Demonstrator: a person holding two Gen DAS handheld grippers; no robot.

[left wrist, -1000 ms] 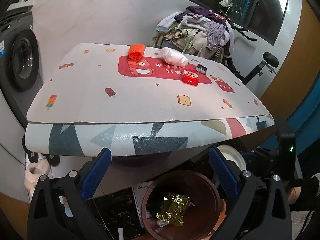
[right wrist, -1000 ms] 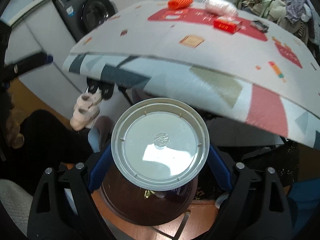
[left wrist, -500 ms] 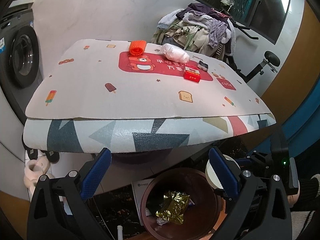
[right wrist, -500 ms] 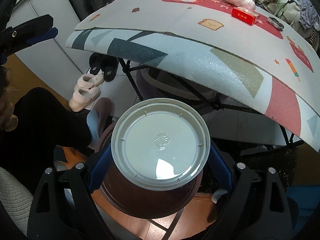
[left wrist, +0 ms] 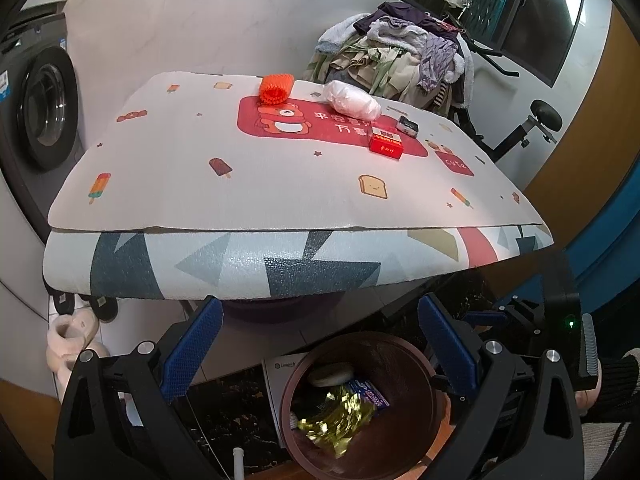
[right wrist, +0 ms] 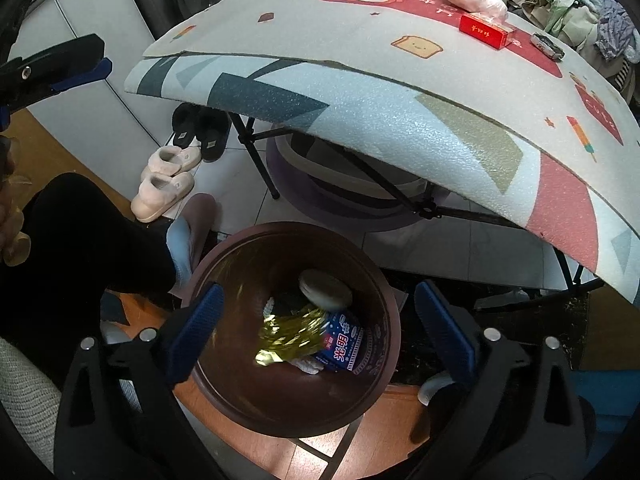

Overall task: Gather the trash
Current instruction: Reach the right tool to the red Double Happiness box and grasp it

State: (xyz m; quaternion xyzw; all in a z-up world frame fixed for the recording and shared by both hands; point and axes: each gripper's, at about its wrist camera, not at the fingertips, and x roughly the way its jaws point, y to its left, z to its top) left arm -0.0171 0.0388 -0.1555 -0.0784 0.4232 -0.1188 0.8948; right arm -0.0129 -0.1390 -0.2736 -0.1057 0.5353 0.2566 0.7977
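In the right wrist view the right gripper point(right wrist: 316, 328) points down over a brown bin point(right wrist: 386, 364) in the lower middle of the frame. Its jaws are opening, already wide, with nothing between the blue pads; only the bin's mouth shows in the gap. Inside the bin lie a round white lid point(right wrist: 326, 287) near the far wall, a crumpled gold wrapper point(right wrist: 290, 330) in the centre, and a blue packet point(right wrist: 344, 347) just right of the wrapper and touching it.

In the left wrist view the left gripper point(left wrist: 318, 346) hangs at the bottom of the frame, jaws wide and empty, with the same bin point(left wrist: 416, 432) below and between its pads. The lid point(left wrist: 331, 374), wrapper point(left wrist: 336, 416) and packet point(left wrist: 370, 394) show inside it. The other gripper's black body sits at the right edge, held by a hand point(left wrist: 588, 394) in a dark sleeve.

Above the bin, filling the upper half of both views, is the worktop point(left wrist: 240, 184), covered by a pale printed mat whose edge overhangs. Toward its far side lie an orange mesh roll point(left wrist: 275, 88), a white plastic bundle point(left wrist: 352, 98), a red box point(left wrist: 385, 143) and a small dark object point(left wrist: 407, 125) just behind the box. They are apart from one another and well away from both grippers.

A pile of clothes point(left wrist: 404, 60) rises behind the worktop at upper right. A washing machine point(left wrist: 44, 116) stands at the left edge. Pale slippers point(right wrist: 166, 184) and dark ones sit on the tiled floor under the worktop, left of centre in the right wrist view.
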